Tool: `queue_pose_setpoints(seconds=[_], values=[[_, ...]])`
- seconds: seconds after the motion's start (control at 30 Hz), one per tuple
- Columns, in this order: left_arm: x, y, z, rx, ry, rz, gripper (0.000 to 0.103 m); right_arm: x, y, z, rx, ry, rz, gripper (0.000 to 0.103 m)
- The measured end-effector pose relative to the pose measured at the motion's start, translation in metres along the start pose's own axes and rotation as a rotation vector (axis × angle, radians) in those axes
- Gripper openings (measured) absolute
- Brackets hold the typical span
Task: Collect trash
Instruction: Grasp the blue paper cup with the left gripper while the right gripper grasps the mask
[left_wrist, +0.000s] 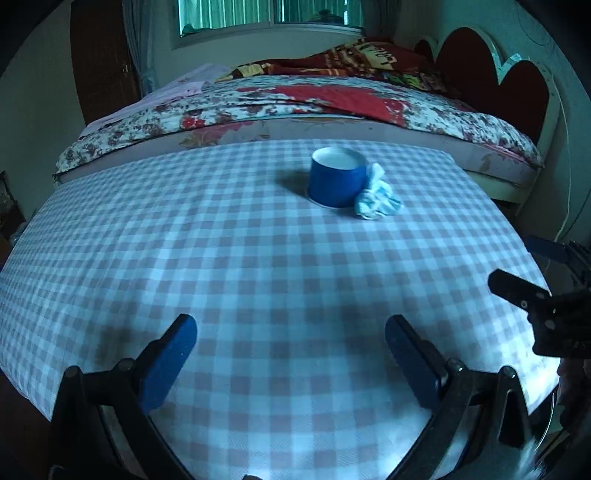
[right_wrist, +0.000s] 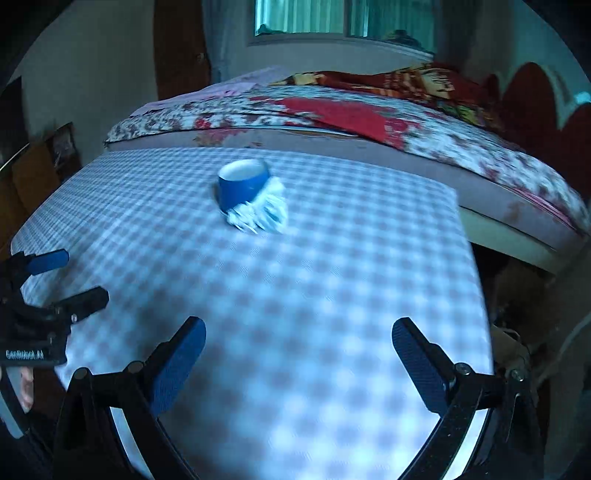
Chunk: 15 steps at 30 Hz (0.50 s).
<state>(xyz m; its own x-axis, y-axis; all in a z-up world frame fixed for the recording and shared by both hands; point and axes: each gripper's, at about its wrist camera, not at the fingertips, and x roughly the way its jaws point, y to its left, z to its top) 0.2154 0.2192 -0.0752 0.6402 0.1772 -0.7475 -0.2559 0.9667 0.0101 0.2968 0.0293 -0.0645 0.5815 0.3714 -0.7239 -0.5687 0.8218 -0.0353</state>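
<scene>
A blue paper cup (left_wrist: 337, 176) with a white inside stands upright near the far edge of the checked table. A crumpled white-and-blue tissue (left_wrist: 376, 195) lies against its right side. Both also show in the right wrist view, the cup (right_wrist: 242, 186) and the tissue (right_wrist: 264, 214), blurred. My left gripper (left_wrist: 291, 328) is open and empty above the near part of the table, well short of the cup. My right gripper (right_wrist: 299, 332) is open and empty, also well short. Each gripper shows at the edge of the other's view.
The table wears a pink-and-white checked cloth (left_wrist: 240, 266). A bed with a floral cover (left_wrist: 295, 103) runs along its far edge, with a red headboard (left_wrist: 491, 74) at the right. A window (left_wrist: 269, 14) is behind. The table's right edge (right_wrist: 469, 258) drops to the floor.
</scene>
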Motion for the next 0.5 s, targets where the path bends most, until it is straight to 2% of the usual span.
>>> queue_pose_setpoints(seconds=[0.07, 0.13, 0.23, 0.37, 0.4, 0.47, 0.5], values=[[0.010, 0.009, 0.005, 0.000, 0.007, 0.017, 0.102, 0.030, 0.013, 0.019, -0.023, 0.014, 0.018, 0.100], [0.027, 0.018, 0.014, -0.007, 0.020, 0.024, 0.102, 0.055, 0.017, 0.035, -0.028, 0.029, 0.029, 0.091], [0.045, 0.026, 0.025, -0.013, 0.034, 0.019, 0.102, 0.098, 0.019, 0.059, -0.020, 0.056, 0.050, 0.083], [0.072, 0.027, 0.040, -0.025, 0.050, 0.001, 0.101, 0.134, 0.018, 0.074, -0.022, 0.087, 0.093, 0.072], [0.078, 0.025, 0.043, -0.026, 0.049, -0.010, 0.101, 0.139, 0.017, 0.076, -0.030, 0.091, 0.100, 0.061], [0.085, 0.019, 0.050, -0.022, 0.043, -0.024, 0.100, 0.141, 0.013, 0.079, -0.054, 0.079, 0.096, 0.047], [0.089, 0.014, 0.054, -0.017, 0.039, -0.033, 0.100, 0.141, 0.007, 0.080, -0.059, 0.076, 0.090, 0.036]])
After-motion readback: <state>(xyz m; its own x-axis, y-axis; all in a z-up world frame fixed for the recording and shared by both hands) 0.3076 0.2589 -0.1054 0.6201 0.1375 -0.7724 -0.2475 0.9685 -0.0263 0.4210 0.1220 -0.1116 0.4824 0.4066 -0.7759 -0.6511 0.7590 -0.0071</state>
